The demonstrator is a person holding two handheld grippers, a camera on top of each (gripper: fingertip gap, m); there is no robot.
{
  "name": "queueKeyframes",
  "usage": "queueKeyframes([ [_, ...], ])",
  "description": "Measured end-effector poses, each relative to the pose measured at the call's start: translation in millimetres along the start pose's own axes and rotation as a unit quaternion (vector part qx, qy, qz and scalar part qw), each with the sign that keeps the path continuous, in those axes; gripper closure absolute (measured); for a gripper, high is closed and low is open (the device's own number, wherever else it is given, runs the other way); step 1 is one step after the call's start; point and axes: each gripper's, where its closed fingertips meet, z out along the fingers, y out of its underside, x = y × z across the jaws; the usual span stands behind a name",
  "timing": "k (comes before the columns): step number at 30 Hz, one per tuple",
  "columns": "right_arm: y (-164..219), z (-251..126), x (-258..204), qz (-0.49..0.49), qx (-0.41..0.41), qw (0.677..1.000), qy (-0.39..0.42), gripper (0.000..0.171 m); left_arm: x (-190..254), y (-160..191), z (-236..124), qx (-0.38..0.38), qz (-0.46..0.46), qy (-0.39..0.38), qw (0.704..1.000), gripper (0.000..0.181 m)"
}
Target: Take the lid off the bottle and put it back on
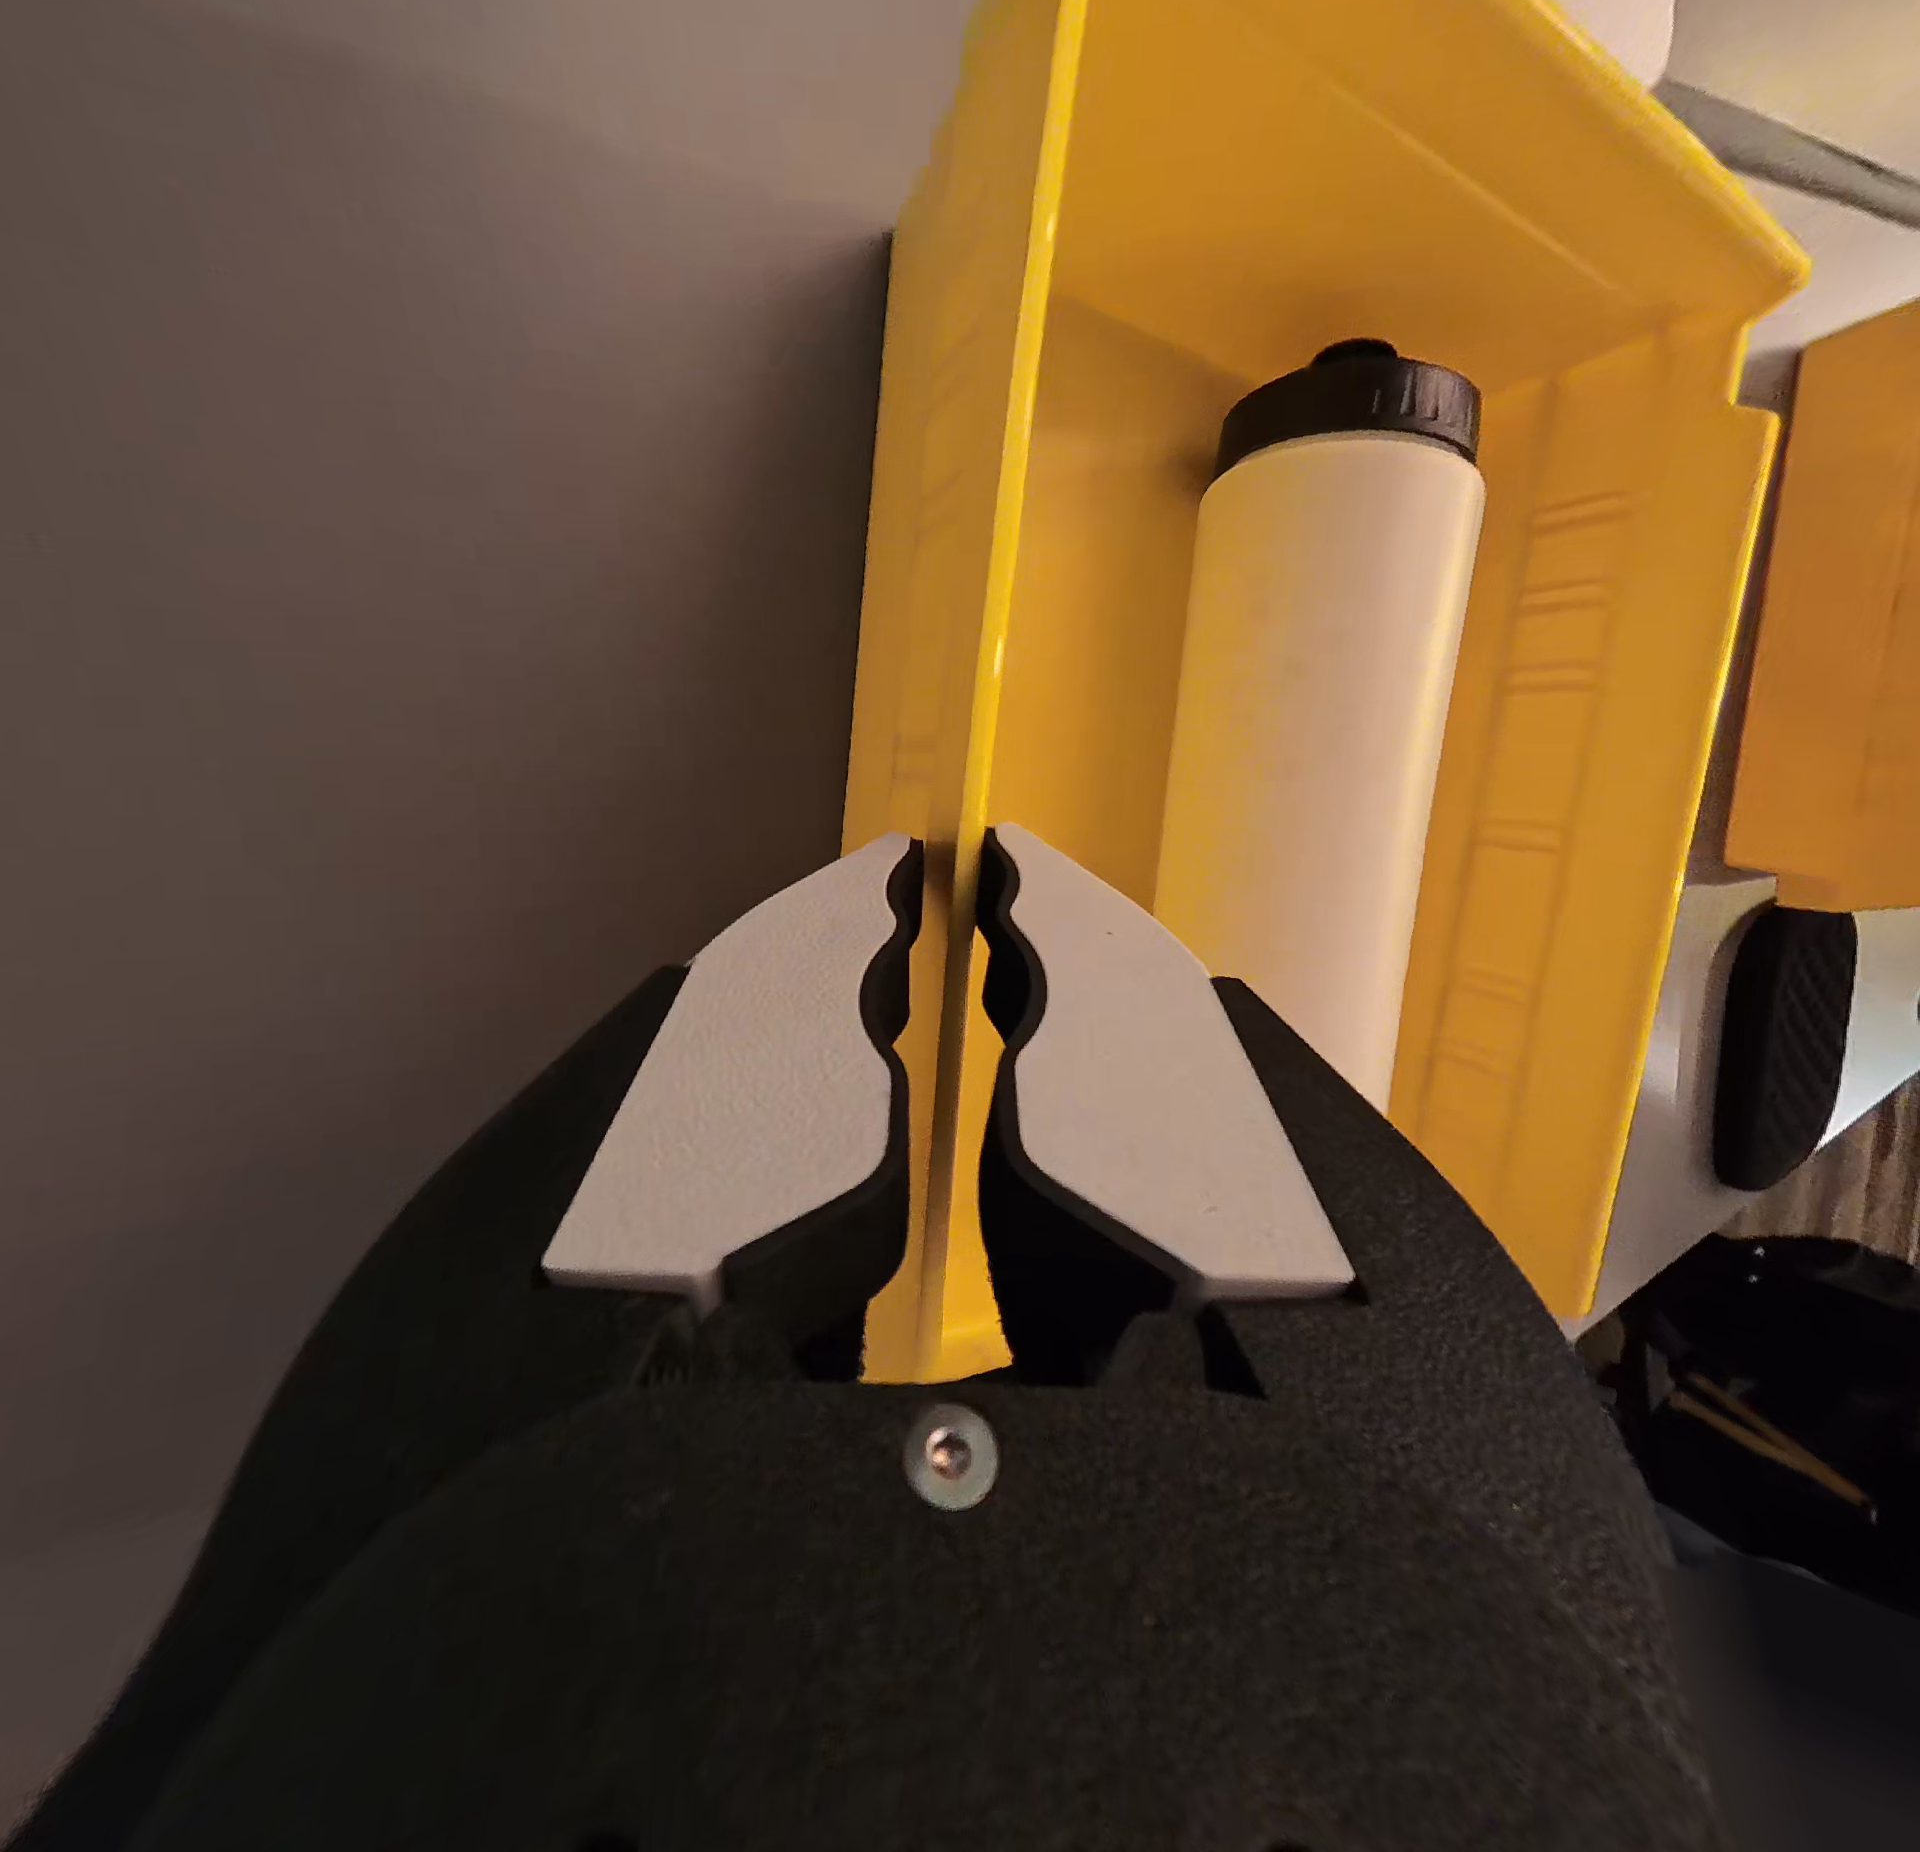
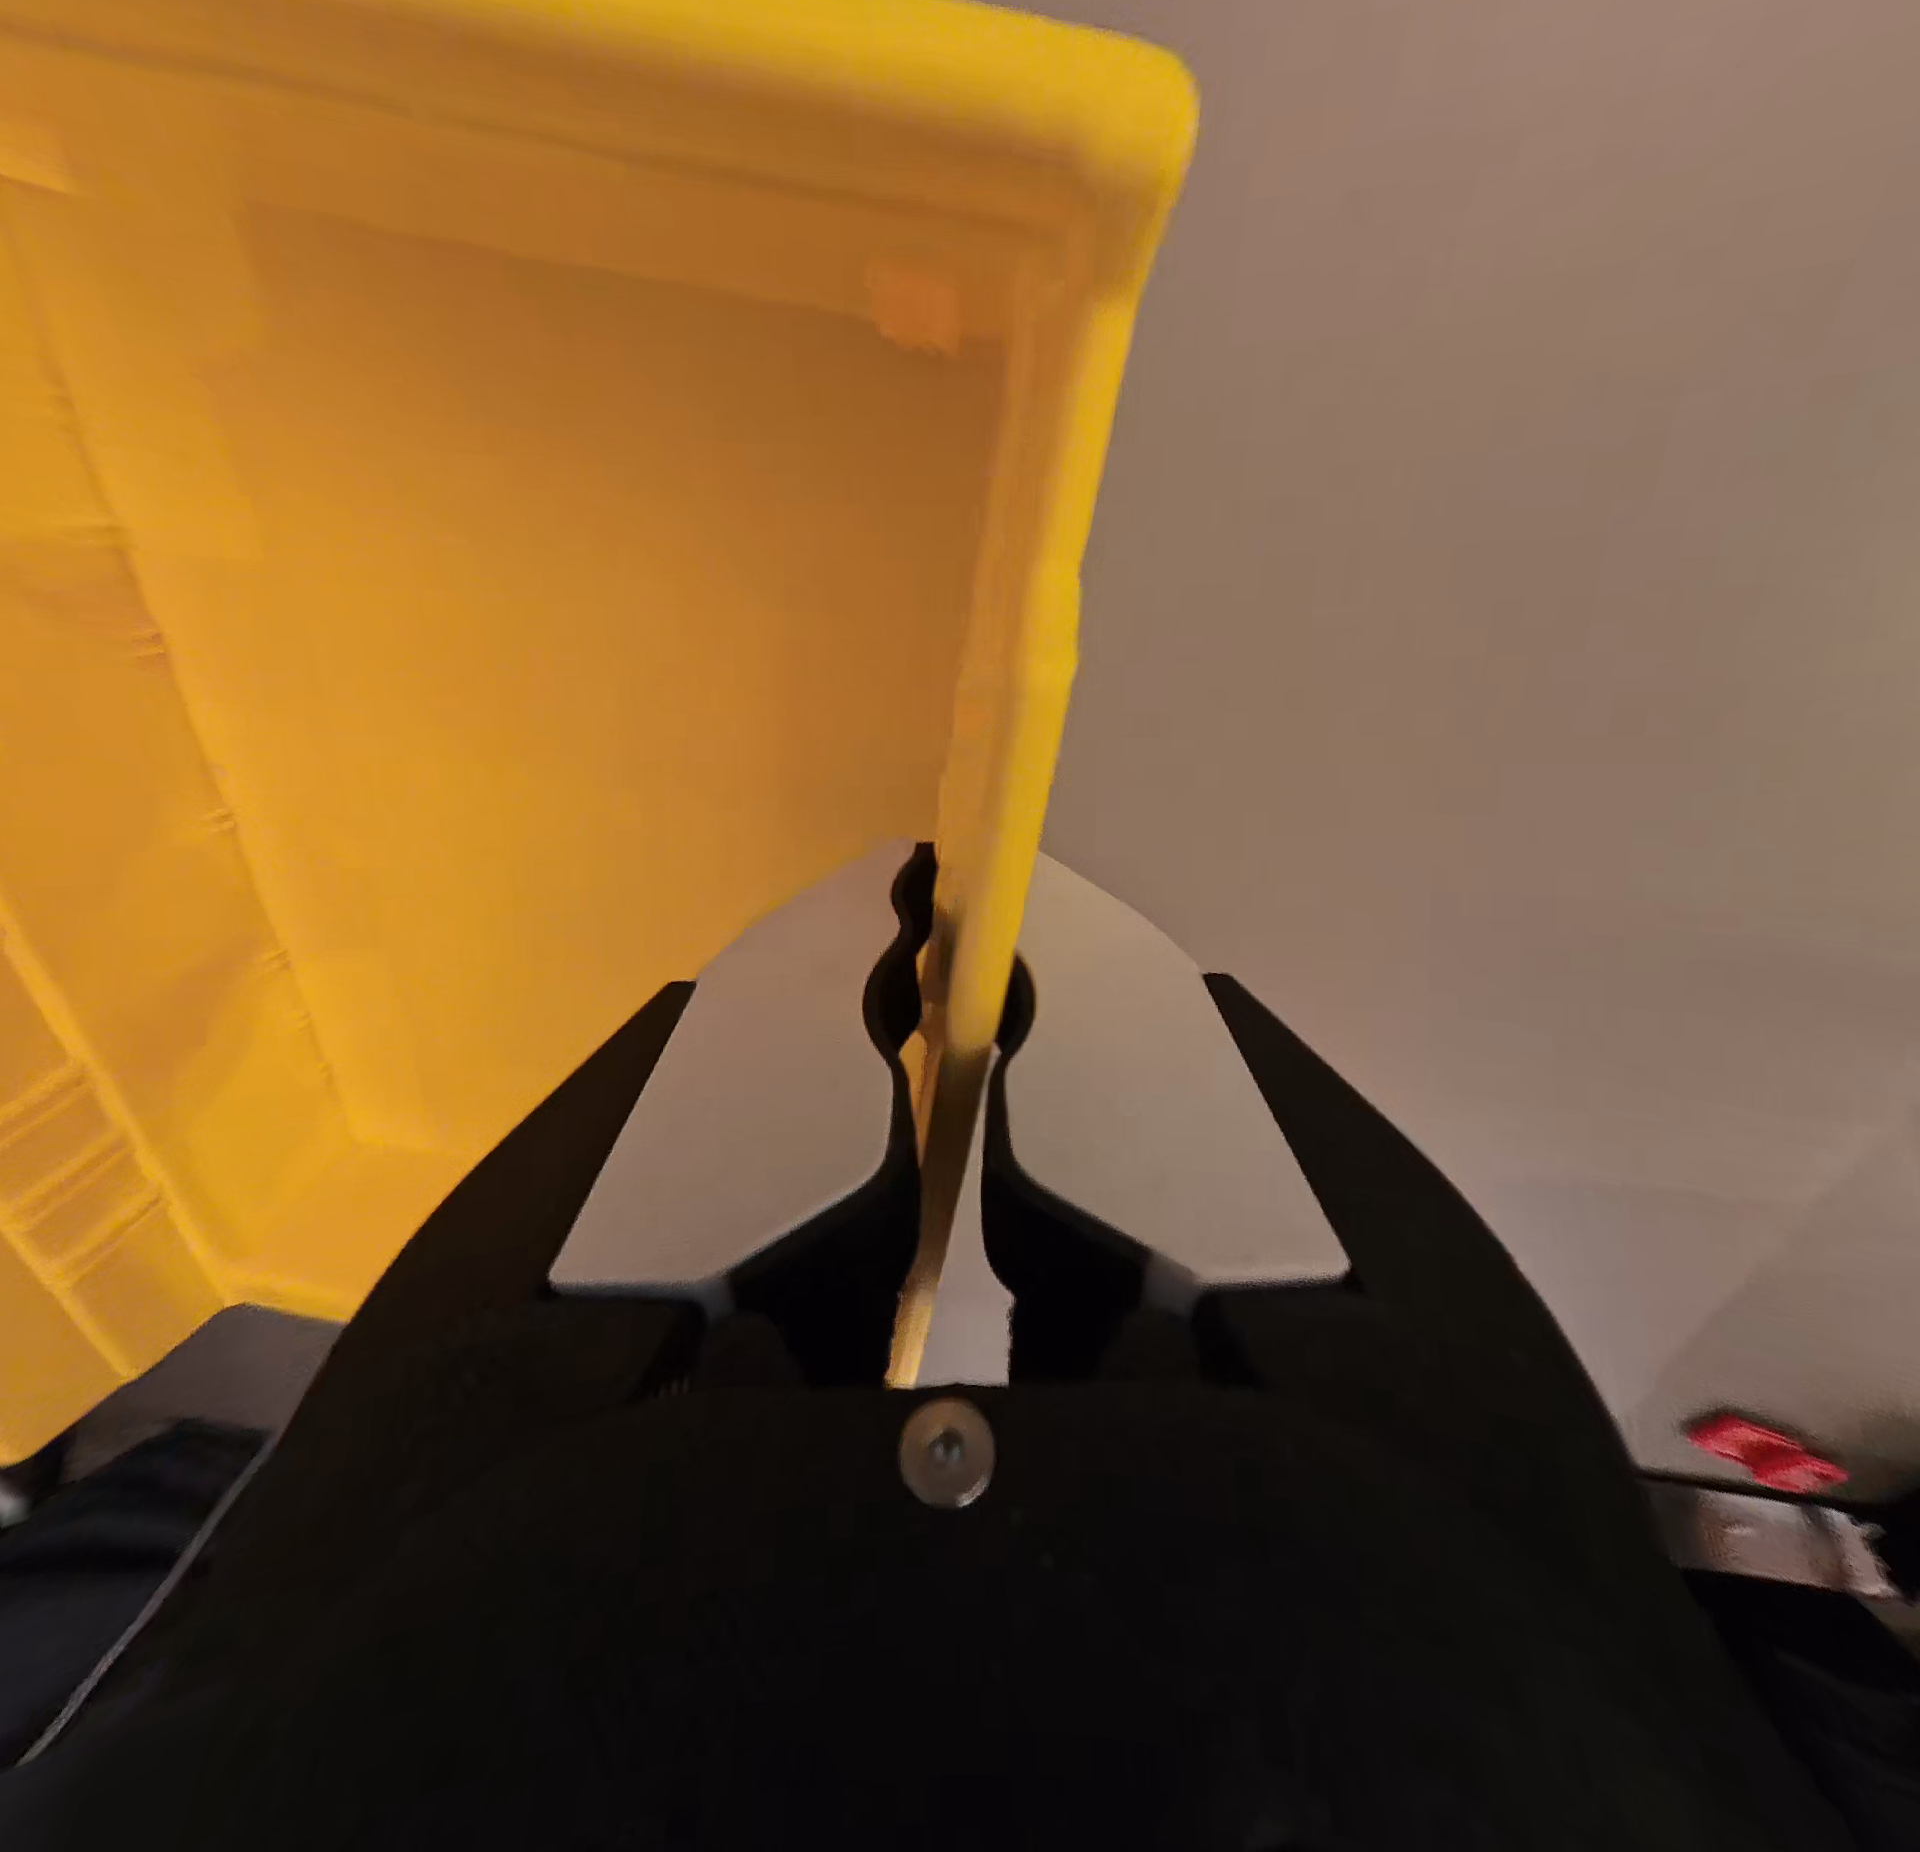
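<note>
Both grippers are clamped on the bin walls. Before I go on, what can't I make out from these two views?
- Bottle base: left wrist view, hidden behind the left gripper.
- Whether the black lid is screwed tight: too small there.
- Bottle and lid: absent from the right wrist view, where the yellow bin is blurred.
- Right gripper: its right pad is partly hidden by the bin wall.
- What the bin rests on: not shown.

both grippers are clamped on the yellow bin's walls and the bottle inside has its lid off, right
Not quite. The bottle has its black lid on, as the left wrist view shows. The rest holds: the left gripper and the right gripper are each shut on a wall of the yellow bin.
</note>
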Motion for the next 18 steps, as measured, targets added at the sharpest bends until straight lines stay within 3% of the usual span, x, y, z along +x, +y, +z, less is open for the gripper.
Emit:
queueKeyframes([
  [2, -1.5, -1.7, 10.1, -0.029, 0.001, 0.999, 0.033, 0.163, -9.0, 0.9, -5.5, 0.009, -0.014, -0.005, 1.000, 0.173],
  [18, -2.0, -3.7, 27.9, -0.109, 0.014, 0.993, 0.048, 0.158, -56.3, 7.0, -34.6, 0.062, -0.080, -0.048, 0.994, 0.173],
])
